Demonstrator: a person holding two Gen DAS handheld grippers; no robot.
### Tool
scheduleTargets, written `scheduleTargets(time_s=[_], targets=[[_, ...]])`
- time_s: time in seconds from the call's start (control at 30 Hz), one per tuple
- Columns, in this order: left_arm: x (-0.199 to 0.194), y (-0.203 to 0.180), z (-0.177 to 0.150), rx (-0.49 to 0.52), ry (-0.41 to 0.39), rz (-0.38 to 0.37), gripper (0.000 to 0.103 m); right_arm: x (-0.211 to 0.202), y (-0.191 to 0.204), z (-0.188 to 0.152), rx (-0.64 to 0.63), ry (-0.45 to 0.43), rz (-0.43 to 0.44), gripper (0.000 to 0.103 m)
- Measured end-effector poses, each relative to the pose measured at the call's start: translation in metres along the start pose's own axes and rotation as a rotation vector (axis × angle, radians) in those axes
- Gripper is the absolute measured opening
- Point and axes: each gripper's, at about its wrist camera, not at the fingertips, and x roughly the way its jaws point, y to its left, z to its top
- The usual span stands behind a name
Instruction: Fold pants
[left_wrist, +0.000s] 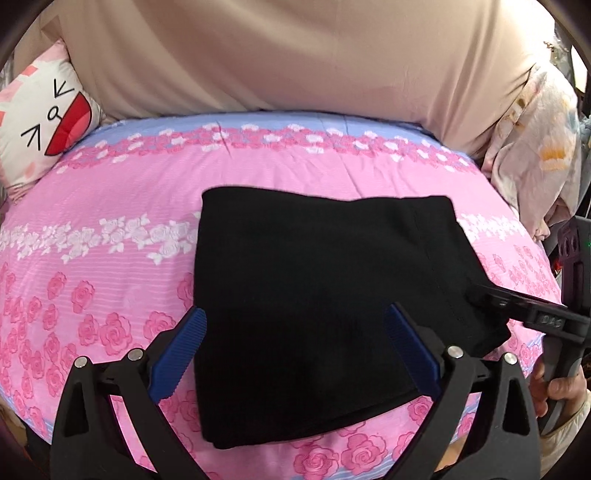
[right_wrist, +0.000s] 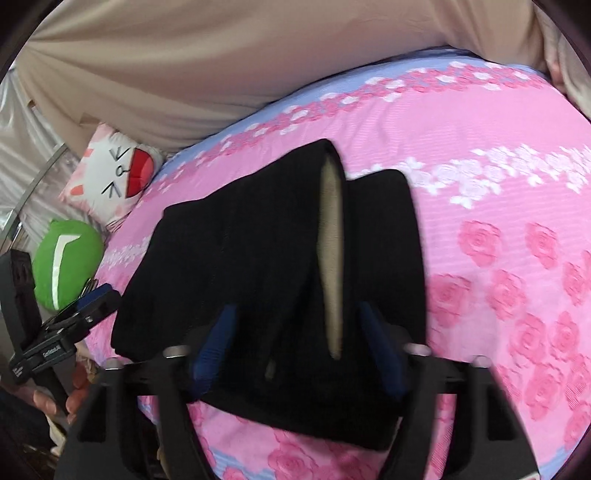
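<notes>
The black pants (left_wrist: 314, 280) lie folded into a thick rectangle on the pink floral bedsheet (left_wrist: 110, 206). My left gripper (left_wrist: 295, 332) is open, its blue fingers (left_wrist: 192, 332) spread on either side of the near left part of the pants. My right gripper (right_wrist: 299, 328) is open over the near end of the pants (right_wrist: 258, 258), where a beige inner lining (right_wrist: 330, 258) shows in a gap. The right gripper's black tip (left_wrist: 495, 295) touches the pants' right edge in the left wrist view. The left gripper (right_wrist: 88, 302) shows at the left of the right wrist view.
A white cat-face pillow (left_wrist: 40, 122) lies at the bed's far left, also in the right wrist view (right_wrist: 114, 177). A green cushion (right_wrist: 66, 258) sits beside the bed. Beige fabric (left_wrist: 295, 55) rises behind the bed. A pale floral quilt (left_wrist: 535, 147) is heaped at the far right.
</notes>
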Motion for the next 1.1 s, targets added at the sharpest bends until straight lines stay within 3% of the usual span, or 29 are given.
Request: scheduleTargets(time_s=[0.03,0.13,0.23,0.3,0.4,0.43,0.5,0.57,0.7,0.77,0.8,0.83,0.9,1.0,1.1], targets=[[0.002,0.000,0.000,-0.004,0.006,0.004,0.095,0.000,0.005,0.002,-0.010,0.000,0.003,0.020],[0.005,0.001,-0.001,-0.003,0.019,0.021,0.095,-0.033,0.018,0.005,-0.027,-0.080,0.037,0.016],[0.010,0.001,-0.005,0.006,0.024,0.042,0.095,-0.057,0.014,-0.005,-0.035,-0.113,-0.015,0.016],[0.020,0.001,-0.008,0.008,0.050,0.038,0.095,-0.033,-0.004,-0.017,-0.017,-0.052,-0.140,0.028],[0.033,-0.001,-0.013,-0.002,0.083,0.045,0.096,-0.028,-0.024,-0.024,0.080,-0.062,-0.041,0.031],[0.033,-0.001,-0.014,-0.005,0.083,0.046,0.096,-0.035,-0.022,-0.022,0.086,-0.072,-0.046,0.031],[0.030,0.001,-0.014,-0.004,0.075,0.052,0.096,-0.059,-0.006,-0.013,0.024,-0.160,-0.101,0.032],[0.031,0.004,-0.014,-0.008,0.075,0.058,0.097,-0.068,0.015,0.003,-0.046,-0.185,-0.051,0.029],[0.033,0.004,-0.014,-0.026,0.080,0.061,0.097,-0.031,0.038,0.046,-0.154,-0.131,-0.024,0.027],[0.033,0.000,-0.012,-0.012,0.077,0.069,0.097,0.008,0.023,0.070,-0.146,-0.064,-0.068,0.023],[0.033,-0.002,-0.011,-0.008,0.076,0.071,0.097,0.035,0.006,0.081,-0.132,-0.019,-0.165,0.023],[0.034,-0.004,-0.010,0.003,0.074,0.069,0.097,0.046,-0.008,0.086,-0.121,0.017,-0.184,0.021],[0.034,-0.006,-0.008,0.016,0.074,0.080,0.097,0.039,-0.018,0.089,-0.045,-0.003,-0.128,0.021],[0.031,-0.008,-0.007,0.022,0.071,0.068,0.097,-0.005,0.008,0.073,-0.081,-0.099,-0.108,0.028],[0.033,-0.009,-0.007,0.025,0.074,0.068,0.097,-0.032,0.023,0.029,-0.101,-0.109,-0.037,0.028]])
